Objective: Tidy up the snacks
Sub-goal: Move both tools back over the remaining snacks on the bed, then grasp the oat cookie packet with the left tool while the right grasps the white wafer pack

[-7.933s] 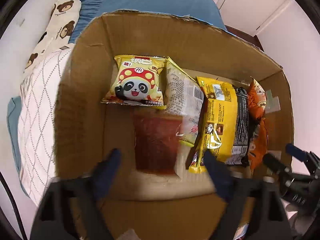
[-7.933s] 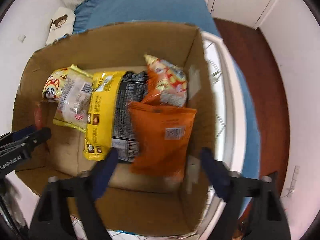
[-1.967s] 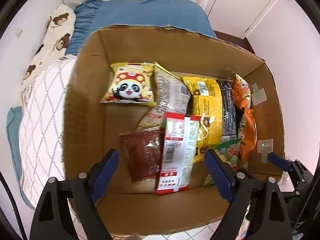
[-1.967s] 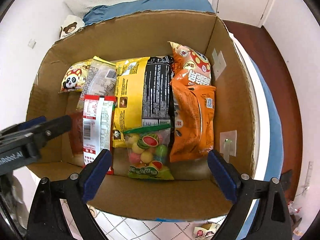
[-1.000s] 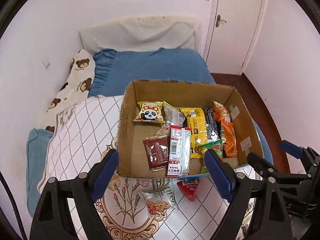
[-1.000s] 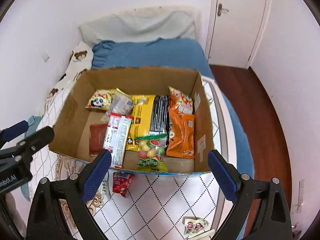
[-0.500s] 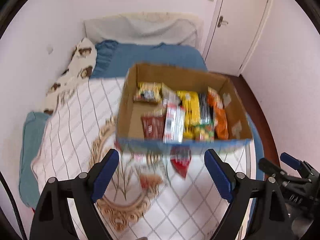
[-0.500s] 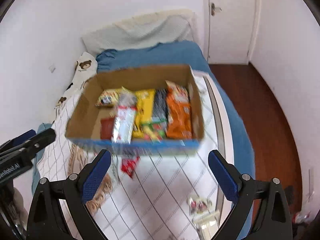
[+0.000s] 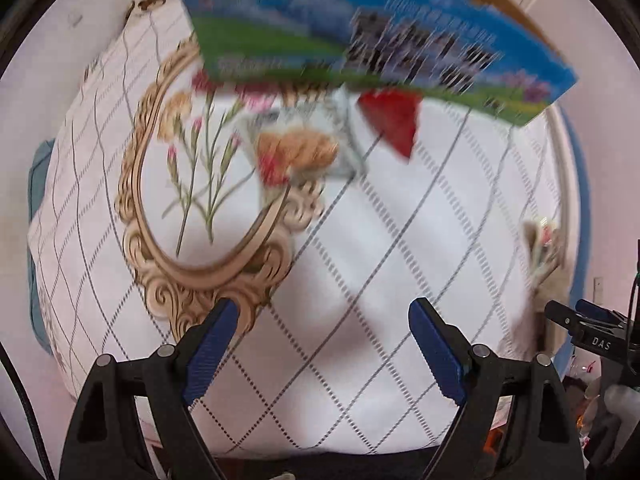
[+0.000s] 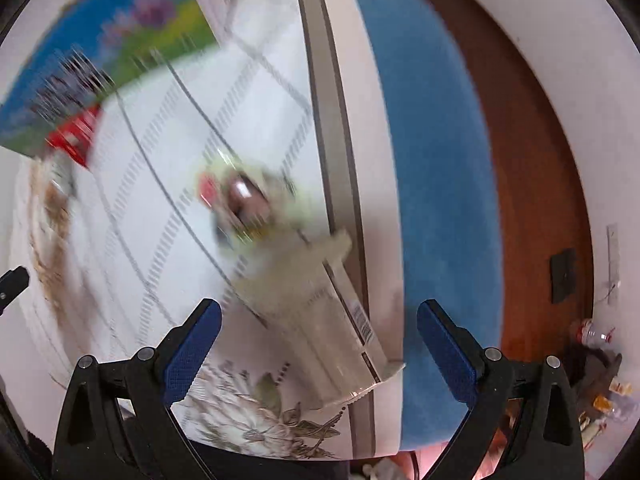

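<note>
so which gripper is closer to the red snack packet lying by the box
Left, though blur makes it rough. The left gripper looks straight toward the red packet beside the box. The right gripper has the packet far off to its left edge.

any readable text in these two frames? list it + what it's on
"DAS" – white letters on the black body of the right gripper, seen at the left wrist view's right edge.
Box front: large dark print, too motion-blurred to read.
Red packet: nothing legible.
Biscuit packet: blurred, unreadable.
Clear wrapper: barcode and fine print strip, too small to read.
Round-design packet: blurred, unreadable.
</note>
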{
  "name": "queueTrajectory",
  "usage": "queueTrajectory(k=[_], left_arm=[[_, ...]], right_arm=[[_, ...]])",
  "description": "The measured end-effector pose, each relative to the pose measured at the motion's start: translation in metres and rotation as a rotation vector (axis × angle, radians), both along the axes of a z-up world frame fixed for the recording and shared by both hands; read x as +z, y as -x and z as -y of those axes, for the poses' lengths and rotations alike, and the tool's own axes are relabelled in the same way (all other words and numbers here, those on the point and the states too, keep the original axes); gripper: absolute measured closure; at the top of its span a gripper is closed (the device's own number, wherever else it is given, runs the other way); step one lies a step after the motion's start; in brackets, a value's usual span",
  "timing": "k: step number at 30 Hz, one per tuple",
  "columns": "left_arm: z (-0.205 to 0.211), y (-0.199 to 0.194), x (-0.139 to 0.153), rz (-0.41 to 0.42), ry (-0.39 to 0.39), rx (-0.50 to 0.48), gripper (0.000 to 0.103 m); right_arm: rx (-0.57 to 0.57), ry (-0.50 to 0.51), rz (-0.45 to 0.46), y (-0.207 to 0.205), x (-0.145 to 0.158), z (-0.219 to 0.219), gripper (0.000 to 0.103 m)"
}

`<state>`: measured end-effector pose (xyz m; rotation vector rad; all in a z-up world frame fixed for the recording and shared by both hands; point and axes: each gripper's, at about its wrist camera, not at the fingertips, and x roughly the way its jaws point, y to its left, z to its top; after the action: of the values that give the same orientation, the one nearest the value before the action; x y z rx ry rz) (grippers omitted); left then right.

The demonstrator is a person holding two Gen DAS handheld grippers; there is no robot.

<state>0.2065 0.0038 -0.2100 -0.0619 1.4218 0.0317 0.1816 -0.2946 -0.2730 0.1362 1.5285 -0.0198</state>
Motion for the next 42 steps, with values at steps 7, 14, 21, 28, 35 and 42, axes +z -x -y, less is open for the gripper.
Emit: queueTrajectory(k=[7, 14, 21, 28, 35, 42], left_arm=[[-0.024, -0.002, -0.007, -0.012, -0.062, 0.017, 0.015], [0.009, -0.053, 0.0, 0.105, -0.293, -0.306, 0.015], [0.046, -0.084, -0.027, 0.053, -0.46, -0.608, 0.015], [0.07, -0.083, -0.056, -0.068, -0.45, -0.76, 0.015], [0.07, -0.094, -0.053, -0.084, -0.408, -0.744, 0.029], [0.027, -0.084, -0.037, -0.148, -0.188, -0.42, 0.045]], right_arm=[[-0.03, -0.059, -0.01, 0.018, -0.029, -0.017, 0.005], [0.067, -0.072, 0.042, 0.012, -0.02, -0.067, 0.006], [0.089, -0.055, 0.001, -0.006, -0.044, -0.077, 0.0], [0.042, -0.038, 0.054, -0.007, -0.062, -0.082, 0.0], [0.055, -0.033, 0.139, 0.015, -0.047, -0.081, 0.008], [0.062, -0.084, 0.111, 0.02, -0.021, -0.082, 0.041]])
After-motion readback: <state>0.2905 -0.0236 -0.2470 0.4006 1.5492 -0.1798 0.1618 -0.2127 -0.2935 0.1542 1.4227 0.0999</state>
